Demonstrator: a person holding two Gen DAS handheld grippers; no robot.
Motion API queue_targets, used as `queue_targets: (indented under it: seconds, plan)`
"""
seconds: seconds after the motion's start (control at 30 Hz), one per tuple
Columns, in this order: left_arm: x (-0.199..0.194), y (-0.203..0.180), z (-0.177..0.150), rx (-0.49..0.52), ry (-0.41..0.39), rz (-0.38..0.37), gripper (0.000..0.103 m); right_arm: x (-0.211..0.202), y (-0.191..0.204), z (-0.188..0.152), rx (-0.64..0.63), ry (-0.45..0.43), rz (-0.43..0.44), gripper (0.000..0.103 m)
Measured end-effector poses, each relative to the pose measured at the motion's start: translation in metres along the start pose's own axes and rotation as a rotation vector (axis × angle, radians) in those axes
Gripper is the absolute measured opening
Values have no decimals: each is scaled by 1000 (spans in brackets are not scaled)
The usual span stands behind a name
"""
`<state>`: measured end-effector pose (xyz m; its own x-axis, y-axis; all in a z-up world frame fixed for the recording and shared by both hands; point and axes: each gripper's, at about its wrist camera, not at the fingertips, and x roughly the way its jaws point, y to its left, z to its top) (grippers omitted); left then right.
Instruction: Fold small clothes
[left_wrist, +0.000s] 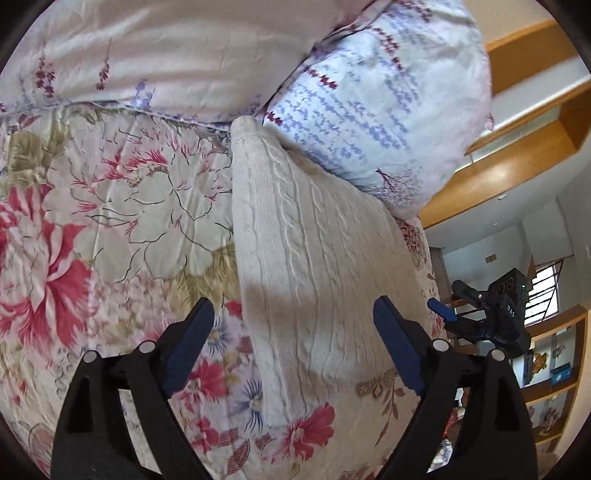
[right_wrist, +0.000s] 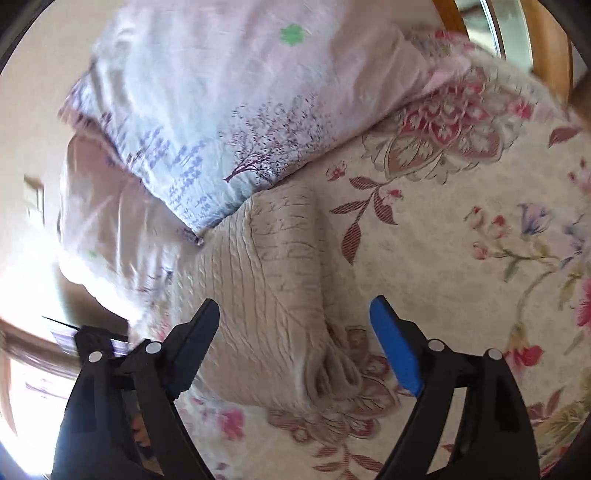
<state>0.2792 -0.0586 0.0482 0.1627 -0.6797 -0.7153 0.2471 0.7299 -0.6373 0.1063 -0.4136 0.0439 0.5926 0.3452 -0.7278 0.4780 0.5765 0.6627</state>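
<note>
Left wrist view has the left gripper (left_wrist: 293, 321) spread wide with nothing held; right gripper (right_wrist: 295, 321) is equally wide and empty. Cream knit garment (left_wrist: 310, 258) lies folded narrow on the floral bedspread (left_wrist: 110, 206), touching the pillow (left_wrist: 369, 110), so folding looks mostly done

Home bedroom. Work surface is a bed under a quilted floral bedspread (left_wrist: 110, 206), large pink and red blooms on cream. Two pillows at the far end: one pale pink satin pillow (left_wrist: 159, 55), one printed pillow (left_wrist: 376, 103) with lavender sprigs and a small tree motif. Wooden headboard (left_wrist: 517, 122) in warm honey finish beside them. Beyond the bed edge, white walls, a barred window (left_wrist: 546, 291) letting in daylight, and wooden shelves (left_wrist: 554, 391) holding household clutter (contents too small to identify).
</note>
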Motion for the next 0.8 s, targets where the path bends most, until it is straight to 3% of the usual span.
queue_targets:
  seconds: [0.23,0.43,0.8]
  plan:
    - [32,-5,21,-36,76,5,89,37,-9,23,105,156,14,85]
    - [52,4,29,-109,101,-18,87,65,-1,27,57,253,1,84]
    - [68,10,31,-210,69,-149,79,85,3,29,-5,315,114,80]
